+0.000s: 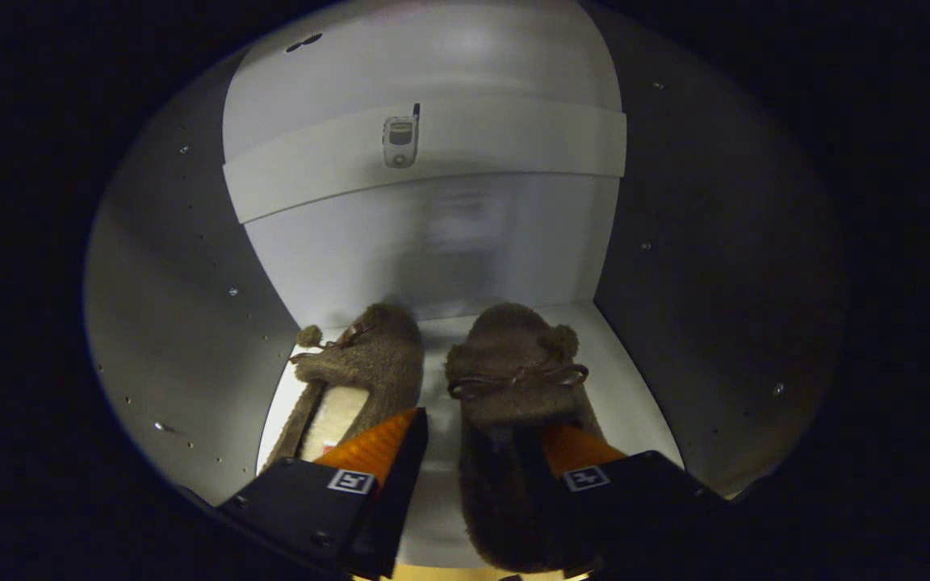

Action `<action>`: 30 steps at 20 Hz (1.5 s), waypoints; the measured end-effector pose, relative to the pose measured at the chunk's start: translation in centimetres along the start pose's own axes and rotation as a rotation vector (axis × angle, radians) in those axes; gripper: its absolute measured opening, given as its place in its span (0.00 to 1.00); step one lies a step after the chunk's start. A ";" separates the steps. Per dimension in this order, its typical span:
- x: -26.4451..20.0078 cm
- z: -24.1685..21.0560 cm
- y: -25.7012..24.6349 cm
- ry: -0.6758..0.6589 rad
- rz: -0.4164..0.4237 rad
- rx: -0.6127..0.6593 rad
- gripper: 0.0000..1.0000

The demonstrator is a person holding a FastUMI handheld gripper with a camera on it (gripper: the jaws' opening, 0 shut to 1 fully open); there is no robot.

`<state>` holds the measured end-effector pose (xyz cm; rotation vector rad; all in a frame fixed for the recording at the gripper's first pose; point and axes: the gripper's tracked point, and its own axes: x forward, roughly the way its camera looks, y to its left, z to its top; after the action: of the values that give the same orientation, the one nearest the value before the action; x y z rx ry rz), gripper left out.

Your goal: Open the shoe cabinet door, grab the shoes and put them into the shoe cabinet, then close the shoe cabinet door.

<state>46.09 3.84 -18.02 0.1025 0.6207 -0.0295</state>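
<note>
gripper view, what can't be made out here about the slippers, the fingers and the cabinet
- Left slipper: its heel is hidden behind the left finger.
- Right slipper: its inside is dark and partly covered by the right finger.
- Gripper: fingers apart, but whether one touches the right slipper is unclear.
- Cabinet: its door is not visible.
- Small device on the back panel: too small to identify.

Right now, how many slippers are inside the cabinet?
2. The left slipper lies just ahead of the gripper, near the left wall. The right slipper lies beside it, its heel between the open fingers.
</note>
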 end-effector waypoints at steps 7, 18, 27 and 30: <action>-8.0 1.4 0.9 -0.145 0.048 -0.031 0.98; -30.1 1.5 2.4 -0.521 0.116 -0.095 0.97; -44.0 -5.5 0.0 -0.546 0.177 -0.154 0.98; -47.8 -7.2 -1.6 -0.561 0.175 -0.122 0.98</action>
<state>2.98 2.89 3.88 0.0271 0.0512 0.1453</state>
